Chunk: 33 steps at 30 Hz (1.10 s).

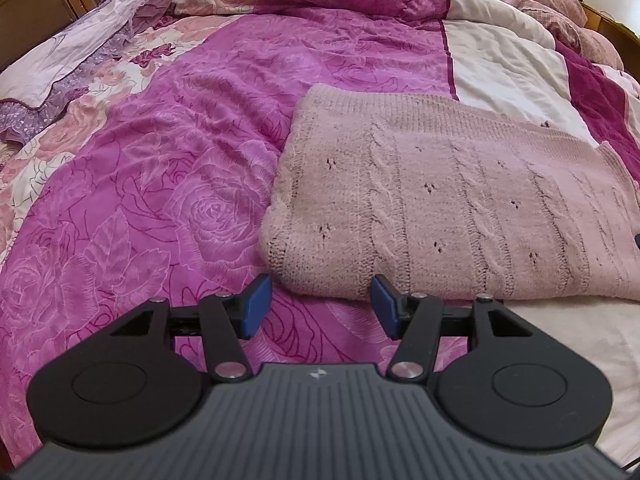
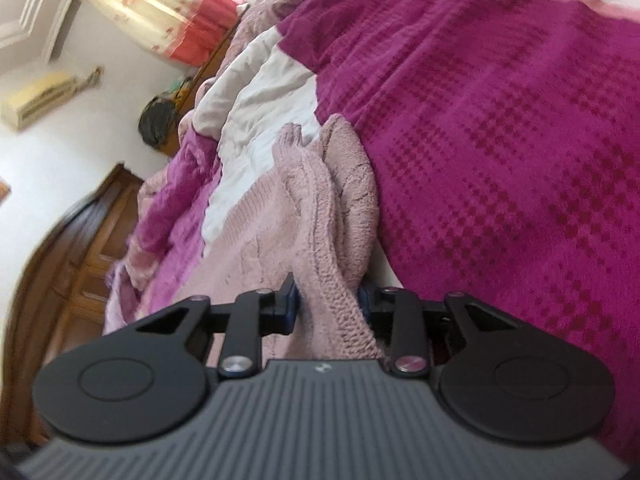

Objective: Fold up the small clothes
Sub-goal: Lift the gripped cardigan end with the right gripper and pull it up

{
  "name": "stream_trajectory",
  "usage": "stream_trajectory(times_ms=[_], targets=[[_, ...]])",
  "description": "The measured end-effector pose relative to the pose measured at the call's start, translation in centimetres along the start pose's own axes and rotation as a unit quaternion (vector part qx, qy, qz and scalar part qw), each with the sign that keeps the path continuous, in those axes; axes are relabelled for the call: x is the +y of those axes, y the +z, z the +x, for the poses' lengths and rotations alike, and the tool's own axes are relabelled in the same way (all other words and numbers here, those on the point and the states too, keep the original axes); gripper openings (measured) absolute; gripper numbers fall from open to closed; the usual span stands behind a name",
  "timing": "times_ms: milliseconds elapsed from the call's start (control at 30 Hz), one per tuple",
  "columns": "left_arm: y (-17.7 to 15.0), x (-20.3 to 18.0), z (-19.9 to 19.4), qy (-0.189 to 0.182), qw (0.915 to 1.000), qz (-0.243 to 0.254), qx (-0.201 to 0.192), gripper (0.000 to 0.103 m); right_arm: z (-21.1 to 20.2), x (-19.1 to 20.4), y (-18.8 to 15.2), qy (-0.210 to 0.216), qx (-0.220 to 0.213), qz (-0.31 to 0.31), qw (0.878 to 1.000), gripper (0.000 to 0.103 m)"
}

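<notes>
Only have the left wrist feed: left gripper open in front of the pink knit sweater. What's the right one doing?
Observer: The right gripper is shut on the pink knit sweater, clamping a bunched edge.
Operator: Lifted or flat?
Observer: The gripped fold rises off the magenta waffle blanket; the rest trails down onto the bed.
Operator: Is the left gripper visible there?
Observer: No. The right wrist view is tilted and shows a wooden door and a wall air conditioner instead.
</notes>
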<state>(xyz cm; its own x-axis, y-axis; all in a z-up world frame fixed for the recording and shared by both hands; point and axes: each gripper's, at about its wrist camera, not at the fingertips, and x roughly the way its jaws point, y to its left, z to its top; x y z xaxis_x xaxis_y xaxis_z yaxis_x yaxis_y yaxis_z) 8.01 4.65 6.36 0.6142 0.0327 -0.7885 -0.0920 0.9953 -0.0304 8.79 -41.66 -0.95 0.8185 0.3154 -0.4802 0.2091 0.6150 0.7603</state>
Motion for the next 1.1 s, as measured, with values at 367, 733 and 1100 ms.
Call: stream_trajectory(times_ms=[367, 733, 1100], targets=[[-0.4, 1.6, -1.6, 0.007, 0.9999, -0.013, -0.005, 0.062, -1.3, 5.1, 0.6, 0.003, -0.039, -0.067, 0.997, 0.026], [-0.8, 3.6, -3.7, 0.017, 0.9994, -0.021, -0.023, 0.062, -0.8, 12.9, 0.5, 0.017, -0.044, -0.167, 0.985, 0.025], [-1.4, 7.4, -5.0, 0.024, 0.9973, -0.057, -0.039, 0.062, 0.9, 20.9, -2.1, 0.055, -0.020, -0.230, 0.971, 0.025]])
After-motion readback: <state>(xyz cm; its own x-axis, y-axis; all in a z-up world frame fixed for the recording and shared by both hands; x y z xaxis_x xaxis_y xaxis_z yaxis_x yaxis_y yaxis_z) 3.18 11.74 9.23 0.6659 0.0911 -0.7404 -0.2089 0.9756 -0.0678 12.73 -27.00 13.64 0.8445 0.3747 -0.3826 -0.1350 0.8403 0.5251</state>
